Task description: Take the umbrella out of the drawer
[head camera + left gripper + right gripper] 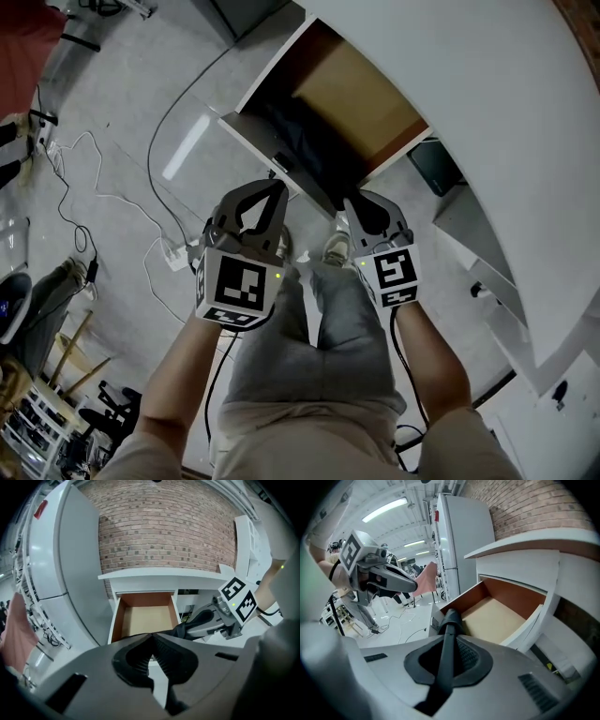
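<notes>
Right gripper (449, 637) fingers are clenching the black umbrella (451, 620), its far end sitting over the front edge of the open drawer (497, 616); left gripper (152, 635) fingers are pressing together before the drawer

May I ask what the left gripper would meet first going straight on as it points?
Probably the open drawer, near its front; the umbrella held in the right gripper lies beside that line.

Items as I count them: two claws, my left claw (274, 185) and right claw (348, 202); one umbrella (446, 645); one drawer (367, 101).
</notes>
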The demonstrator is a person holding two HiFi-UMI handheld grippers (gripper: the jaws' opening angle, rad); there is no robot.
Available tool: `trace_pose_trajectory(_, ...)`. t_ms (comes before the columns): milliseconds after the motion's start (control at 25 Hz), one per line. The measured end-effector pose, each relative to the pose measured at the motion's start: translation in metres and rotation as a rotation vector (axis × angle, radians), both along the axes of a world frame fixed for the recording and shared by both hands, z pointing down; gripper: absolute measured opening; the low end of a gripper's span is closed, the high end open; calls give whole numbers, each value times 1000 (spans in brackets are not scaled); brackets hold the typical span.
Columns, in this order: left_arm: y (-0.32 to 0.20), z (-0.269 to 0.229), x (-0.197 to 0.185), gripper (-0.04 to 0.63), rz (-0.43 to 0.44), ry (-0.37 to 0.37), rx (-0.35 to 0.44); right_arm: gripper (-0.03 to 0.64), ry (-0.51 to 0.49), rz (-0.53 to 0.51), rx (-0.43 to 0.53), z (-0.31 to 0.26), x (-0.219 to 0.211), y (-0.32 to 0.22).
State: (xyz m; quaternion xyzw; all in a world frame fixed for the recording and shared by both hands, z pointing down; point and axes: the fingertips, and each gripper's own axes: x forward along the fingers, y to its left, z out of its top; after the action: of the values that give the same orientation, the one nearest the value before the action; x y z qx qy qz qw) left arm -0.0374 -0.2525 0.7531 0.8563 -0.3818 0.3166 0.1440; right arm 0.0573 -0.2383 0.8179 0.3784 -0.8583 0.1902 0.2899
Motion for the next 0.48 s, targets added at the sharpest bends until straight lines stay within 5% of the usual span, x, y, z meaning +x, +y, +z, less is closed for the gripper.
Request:
trace_pose_trajectory(280,-6,-58,-38,8,-82,-25,10,21,6,31,45,-78,6,3)
trace_pose_trajectory(480,3,-105,-48,8,-125,27,-13,21,-19,55,108,-155,4,1)
